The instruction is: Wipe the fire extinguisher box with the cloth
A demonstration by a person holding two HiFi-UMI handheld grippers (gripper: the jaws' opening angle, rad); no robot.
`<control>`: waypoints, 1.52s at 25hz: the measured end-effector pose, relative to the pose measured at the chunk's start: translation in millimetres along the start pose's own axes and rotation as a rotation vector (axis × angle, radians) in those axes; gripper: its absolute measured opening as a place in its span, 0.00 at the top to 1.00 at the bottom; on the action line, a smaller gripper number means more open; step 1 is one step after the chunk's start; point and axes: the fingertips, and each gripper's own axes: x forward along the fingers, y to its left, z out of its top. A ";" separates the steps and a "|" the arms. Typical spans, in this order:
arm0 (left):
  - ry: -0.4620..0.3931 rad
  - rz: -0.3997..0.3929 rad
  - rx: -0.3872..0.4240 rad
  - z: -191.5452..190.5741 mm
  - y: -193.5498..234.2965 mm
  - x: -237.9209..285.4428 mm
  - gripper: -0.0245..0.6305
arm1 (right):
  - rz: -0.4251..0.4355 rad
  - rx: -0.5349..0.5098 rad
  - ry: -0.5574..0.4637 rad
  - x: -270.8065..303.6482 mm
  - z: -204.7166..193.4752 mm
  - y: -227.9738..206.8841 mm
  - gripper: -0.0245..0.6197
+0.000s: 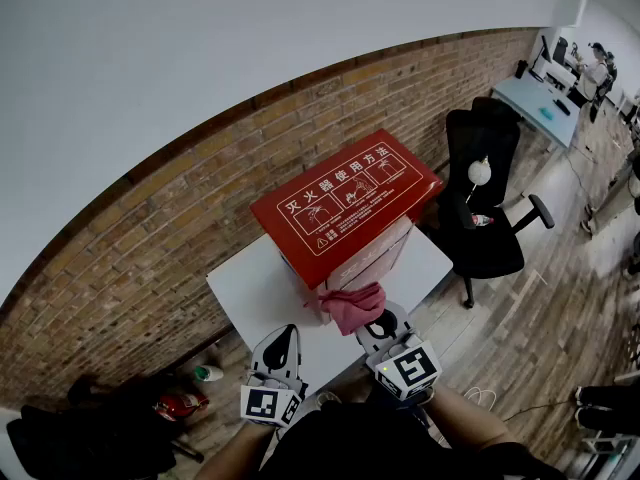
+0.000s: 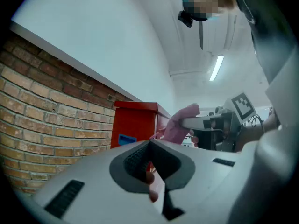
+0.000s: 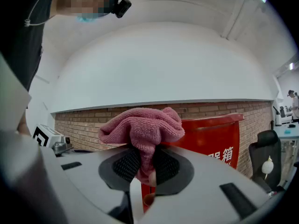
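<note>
My left gripper [image 1: 284, 340] hangs over the near edge of the white table [image 1: 250, 290]. Its jaws are closed together with nothing between them, and it sits apart from the box.

The fire extinguisher box [image 1: 345, 203] stands on that table, close to the brick wall [image 1: 140, 248]. It is bright red, and its sloping lid carries a row of white Chinese characters above three outlined picture panels. Its near face is paler, whitish with faint red print. From my left gripper's view the side is plain red with a small blue label [image 2: 126, 139].

The cloth [image 1: 352, 306] is pink and nubbly (a terry or microfibre sort of weave) and is bunched into a loose wad. It sits low against the box's near face. I cannot tell whether it actually presses on it.

My right gripper [image 1: 383, 325] has that cloth pinched. The jaws are clamped on a fold of it, and the rest billows out above the pads [image 3: 126, 164].

Further right, a black office chair [image 1: 485, 203] stands on the wooden floor beside the table.
</note>
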 end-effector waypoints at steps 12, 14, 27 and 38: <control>0.007 0.015 0.000 -3.9 -0.5 -20.1 0.94 | 0.001 -0.005 -0.050 5.8 6.3 6.8 0.84; 0.007 0.019 0.002 -4.7 -1.4 -23.7 0.94 | 0.005 -0.020 -0.057 12.2 6.9 8.9 0.84; 0.019 0.079 0.008 -11.5 10.6 -47.9 0.94 | -0.025 0.071 -0.087 44.6 4.5 0.8 0.84; 0.015 0.108 -0.016 -13.0 11.9 -43.3 0.94 | -0.006 0.048 -0.065 46.9 2.4 -7.2 0.84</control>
